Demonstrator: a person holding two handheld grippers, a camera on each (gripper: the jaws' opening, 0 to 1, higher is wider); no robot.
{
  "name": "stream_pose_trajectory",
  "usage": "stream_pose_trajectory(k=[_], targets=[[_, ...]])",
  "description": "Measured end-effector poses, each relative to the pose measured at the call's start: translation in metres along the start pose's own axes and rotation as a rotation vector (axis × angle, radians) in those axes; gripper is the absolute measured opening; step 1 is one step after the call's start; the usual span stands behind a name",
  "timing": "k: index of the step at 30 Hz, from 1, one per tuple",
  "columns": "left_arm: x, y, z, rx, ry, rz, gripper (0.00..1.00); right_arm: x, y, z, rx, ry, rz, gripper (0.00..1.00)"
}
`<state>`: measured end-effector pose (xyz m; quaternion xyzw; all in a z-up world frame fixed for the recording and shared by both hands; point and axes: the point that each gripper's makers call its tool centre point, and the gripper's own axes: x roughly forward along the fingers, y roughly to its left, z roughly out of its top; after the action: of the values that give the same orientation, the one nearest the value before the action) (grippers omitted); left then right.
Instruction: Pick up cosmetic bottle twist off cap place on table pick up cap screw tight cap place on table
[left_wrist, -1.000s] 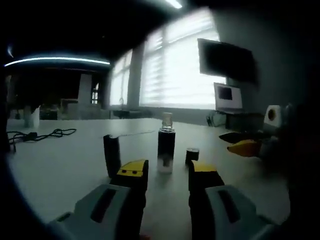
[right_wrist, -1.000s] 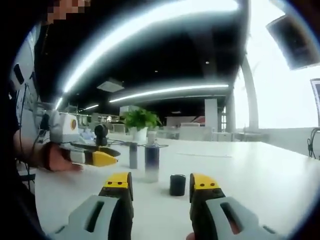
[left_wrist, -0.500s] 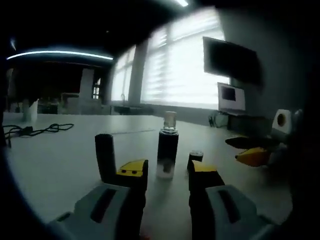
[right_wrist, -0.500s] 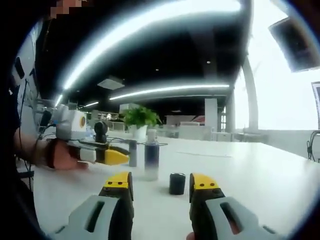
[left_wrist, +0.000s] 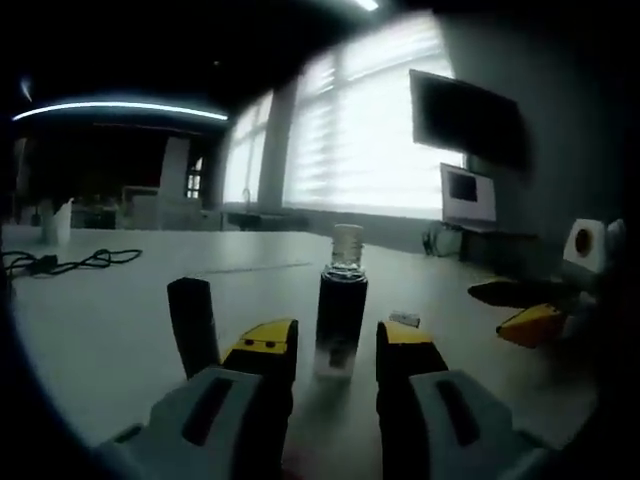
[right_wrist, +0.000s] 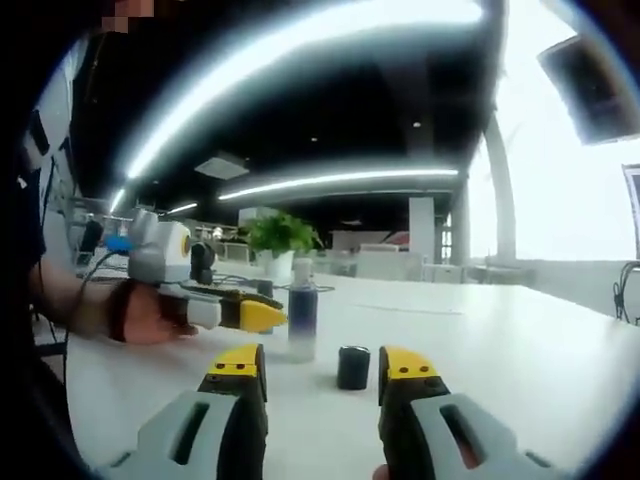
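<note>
left gripper (left_wrist: 335, 345) jaws apart, now much closer to the uncapped cosmetic bottle (left_wrist: 340, 308), upright just ahead between its tips | right gripper (right_wrist: 323, 370) apart, unmoved, cap (right_wrist: 352, 367) just ahead on the table (right_wrist: 520, 340) | bottle grab looks imminent (recapping next)

Between the jaws of the left gripper (left_wrist: 335, 350), the bottle (left_wrist: 340, 320) has a glossy dark body and a clear, glass-like neck. Ahead of the right gripper (right_wrist: 322, 372), the cap (right_wrist: 352, 367) looks like matt black plastic. The table (right_wrist: 520, 340) is smooth, pale and faintly reflective. Both grippers have grey plastic bodies and matt yellow tips.
</note>
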<state>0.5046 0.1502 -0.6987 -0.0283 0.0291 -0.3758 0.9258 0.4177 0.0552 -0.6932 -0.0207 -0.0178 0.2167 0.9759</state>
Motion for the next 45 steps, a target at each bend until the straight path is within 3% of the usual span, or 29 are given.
stream_pose_trajectory(k=[10, 16, 20, 37, 41, 45], targets=[[0.023, -0.001, 0.0, 0.015, 0.001, 0.001, 0.21, 0.001, 0.002, -0.003, -0.022, 0.013, 0.004, 0.38], [0.025, 0.003, 0.004, -0.009, -0.016, 0.008, 0.19, 0.001, 0.001, -0.003, -0.018, 0.011, 0.0, 0.38], [0.025, 0.0, 0.003, 0.01, -0.017, 0.001, 0.13, 0.002, 0.004, -0.005, -0.034, 0.022, 0.004, 0.38], [0.012, -0.001, 0.003, 0.022, -0.021, -0.029, 0.12, 0.001, 0.001, -0.003, -0.007, 0.014, 0.001, 0.38], [0.006, -0.005, 0.003, 0.006, -0.016, -0.052, 0.12, 0.001, 0.001, -0.002, -0.005, 0.013, -0.001, 0.38], [-0.004, -0.01, 0.005, 0.04, -0.024, -0.085, 0.11, 0.001, 0.001, -0.003, -0.008, 0.014, 0.0, 0.38]])
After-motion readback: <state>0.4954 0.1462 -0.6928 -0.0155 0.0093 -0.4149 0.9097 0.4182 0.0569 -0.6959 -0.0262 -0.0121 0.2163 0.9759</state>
